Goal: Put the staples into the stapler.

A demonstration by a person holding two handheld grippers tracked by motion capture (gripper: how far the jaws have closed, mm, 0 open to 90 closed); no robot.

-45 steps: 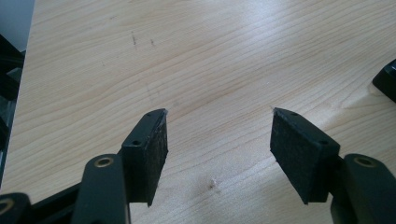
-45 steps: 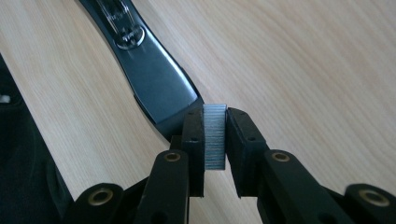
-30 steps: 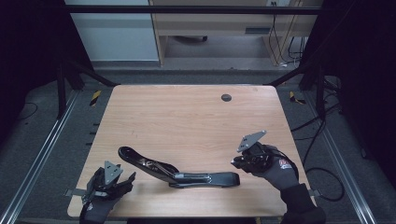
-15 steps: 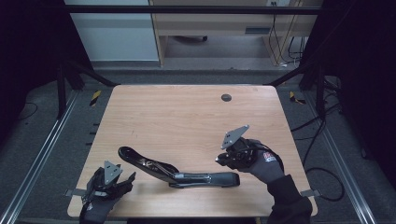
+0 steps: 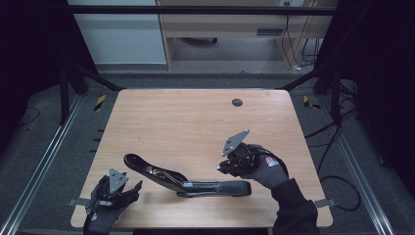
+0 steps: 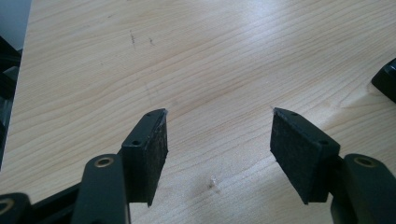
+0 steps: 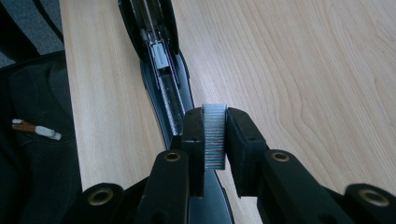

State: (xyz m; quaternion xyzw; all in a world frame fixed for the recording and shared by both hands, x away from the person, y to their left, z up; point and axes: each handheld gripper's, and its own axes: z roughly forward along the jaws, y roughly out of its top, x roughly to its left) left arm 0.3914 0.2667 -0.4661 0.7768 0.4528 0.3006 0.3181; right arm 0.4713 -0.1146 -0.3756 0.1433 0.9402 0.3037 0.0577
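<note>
**Loading a staple strip into the opened stapler**

Pinching a strip of staples (image 7: pixel 215 135) between the pads of the right gripper (image 7: pixel 215 140), jaws clamped on its two long flat sides. Hovering just above the rear of the black stapler (image 5: pixel 188 180), lying flipped open near the table's front edge, its magazine channel (image 7: pixel 161 70) bared and facing up. Resting the left gripper (image 6: pixel 217 140) at the front left corner, jaws standing wide with nothing between them, near the stapler's raised arm but apart from it.

Judging the strip light, stiff along its length yet brittle: likely snapping or shedding staples under a twist or a hard squeeze. Gripping by the flat sides, as now, looking right for keeping the legs pointing down into the channel. Expecting the stapler to be heavier, hard, smooth and prone to sliding; steadying it at the base probably helping.

Working on a pale wood-grain table (image 5: pixel 195 122), matte and level, with a small dark grommet (image 5: pixel 237 102) near the far edge. Standing in a dim room with dark floor, metal rails, cables and a cabinet beyond.
</note>
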